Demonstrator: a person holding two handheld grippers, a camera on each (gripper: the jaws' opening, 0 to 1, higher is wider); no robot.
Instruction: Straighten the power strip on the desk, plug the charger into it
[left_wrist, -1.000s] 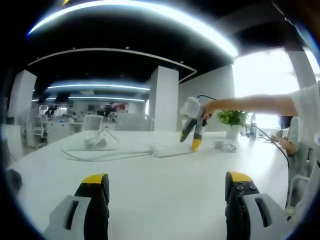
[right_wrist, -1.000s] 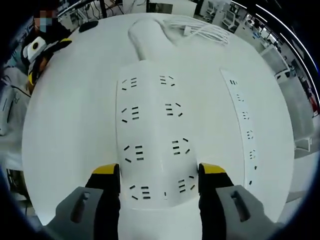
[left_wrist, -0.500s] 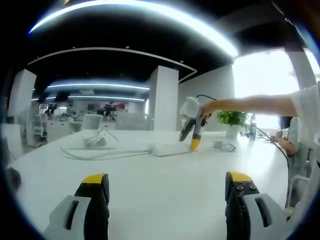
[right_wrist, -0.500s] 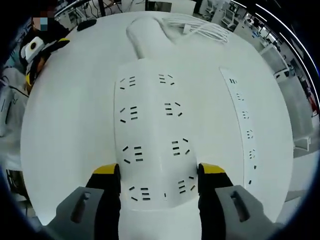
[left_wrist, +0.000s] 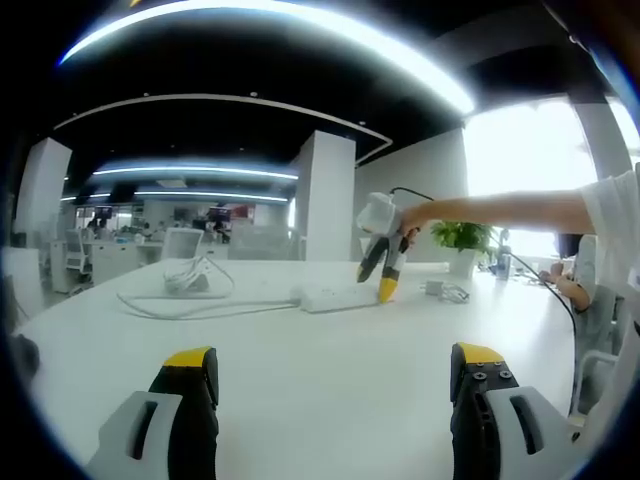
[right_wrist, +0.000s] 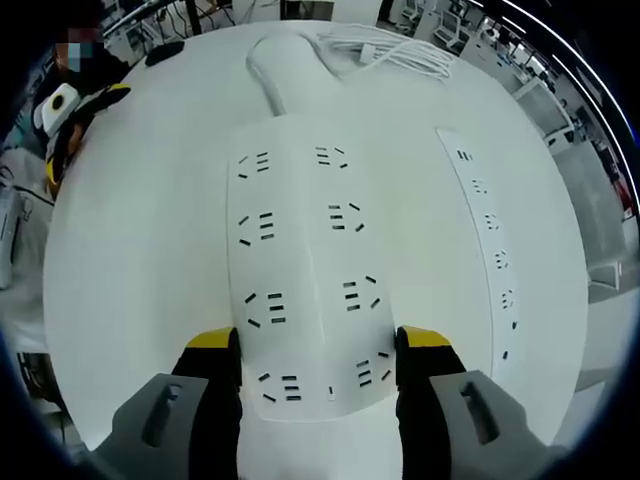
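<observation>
My right gripper (right_wrist: 318, 365) clamped across the white power strip (right_wrist: 305, 270) end, coiled cord (right_wrist: 385, 52) beyond the strip, my left gripper (left_wrist: 327, 375) spread wide above the white desk (left_wrist: 320, 350), holding nothing.

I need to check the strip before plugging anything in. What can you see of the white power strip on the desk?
The power strip is a wide, flat, white plastic block with two rows of socket slots, all empty. It lies flat on the white desk. A thick white cord leaves its far end. The right claw has its jaws on either side of the near end. In the left gripper view it shows as a low white bar.
</observation>
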